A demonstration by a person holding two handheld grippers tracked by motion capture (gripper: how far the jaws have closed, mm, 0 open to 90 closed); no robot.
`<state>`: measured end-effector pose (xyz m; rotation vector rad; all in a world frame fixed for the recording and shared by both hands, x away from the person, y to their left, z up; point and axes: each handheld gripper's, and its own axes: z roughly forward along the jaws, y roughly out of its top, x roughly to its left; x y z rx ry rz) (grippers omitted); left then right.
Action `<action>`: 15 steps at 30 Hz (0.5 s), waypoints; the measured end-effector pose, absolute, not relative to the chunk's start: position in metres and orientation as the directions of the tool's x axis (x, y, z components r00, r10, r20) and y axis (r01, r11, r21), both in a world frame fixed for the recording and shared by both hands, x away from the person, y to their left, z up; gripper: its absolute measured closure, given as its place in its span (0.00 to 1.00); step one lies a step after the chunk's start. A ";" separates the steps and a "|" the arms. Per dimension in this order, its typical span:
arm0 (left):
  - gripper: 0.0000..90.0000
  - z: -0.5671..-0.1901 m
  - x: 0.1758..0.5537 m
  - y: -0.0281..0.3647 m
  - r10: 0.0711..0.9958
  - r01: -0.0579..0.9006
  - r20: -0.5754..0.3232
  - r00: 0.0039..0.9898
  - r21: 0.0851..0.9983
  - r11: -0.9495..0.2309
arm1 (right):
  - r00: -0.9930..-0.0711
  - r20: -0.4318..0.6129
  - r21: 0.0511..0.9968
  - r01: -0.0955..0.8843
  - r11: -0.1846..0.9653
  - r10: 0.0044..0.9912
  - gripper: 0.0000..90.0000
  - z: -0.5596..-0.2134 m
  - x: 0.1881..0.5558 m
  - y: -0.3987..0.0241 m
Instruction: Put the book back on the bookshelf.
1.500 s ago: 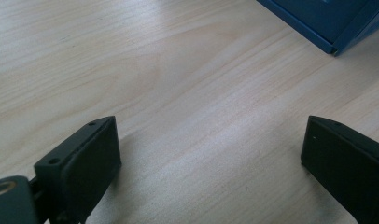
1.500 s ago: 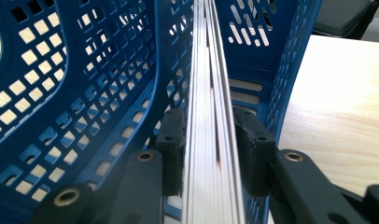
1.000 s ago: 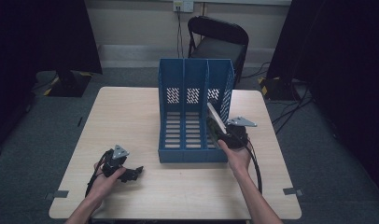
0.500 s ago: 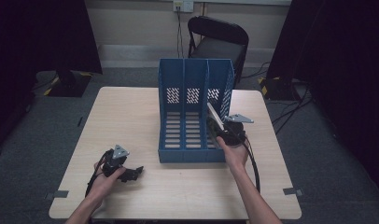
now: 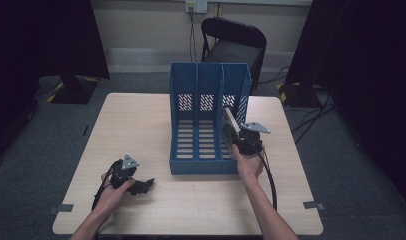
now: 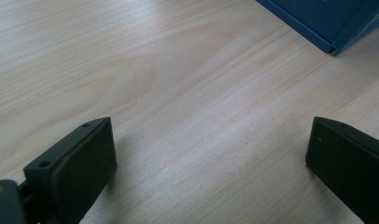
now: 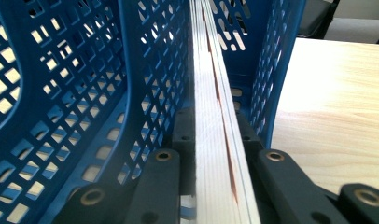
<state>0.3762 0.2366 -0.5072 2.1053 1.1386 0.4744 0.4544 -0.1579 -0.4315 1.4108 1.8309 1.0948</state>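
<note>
The thin book (image 7: pixel 215 140) stands on edge in the rightmost slot of the blue file rack (image 5: pixel 208 120), clamped between the jaws of my right gripper (image 5: pixel 236 134). My left gripper (image 5: pixel 141 186) rests spread wide, grasping nothing, on the tabletop (image 5: pixel 141 130) left of the rack's front.

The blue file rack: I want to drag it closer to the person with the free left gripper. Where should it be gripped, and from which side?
Probably the low front lip of the blue file rack, from the person's side. That thin edge faces the open left gripper, whose fingers look wide enough to straddle it. The tall perforated walls are farther off, and the right gripper occupies the right compartment with a thin board.
</note>
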 end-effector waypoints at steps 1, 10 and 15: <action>0.01 -0.507 0.376 0.237 0.836 0.584 -0.005 0.549 0.717 -0.380 | -0.271 0.036 0.867 0.487 0.105 0.962 0.85 -0.431 0.454 -0.157; 0.01 -0.507 0.376 0.237 0.834 0.583 -0.004 0.552 0.717 -0.382 | -0.233 0.030 0.876 0.474 0.087 0.972 0.85 -0.427 0.451 -0.159; 0.01 -0.507 0.376 0.237 0.833 0.583 -0.005 0.553 0.717 -0.383 | -0.196 0.029 0.886 0.459 0.066 0.980 0.85 -0.426 0.449 -0.159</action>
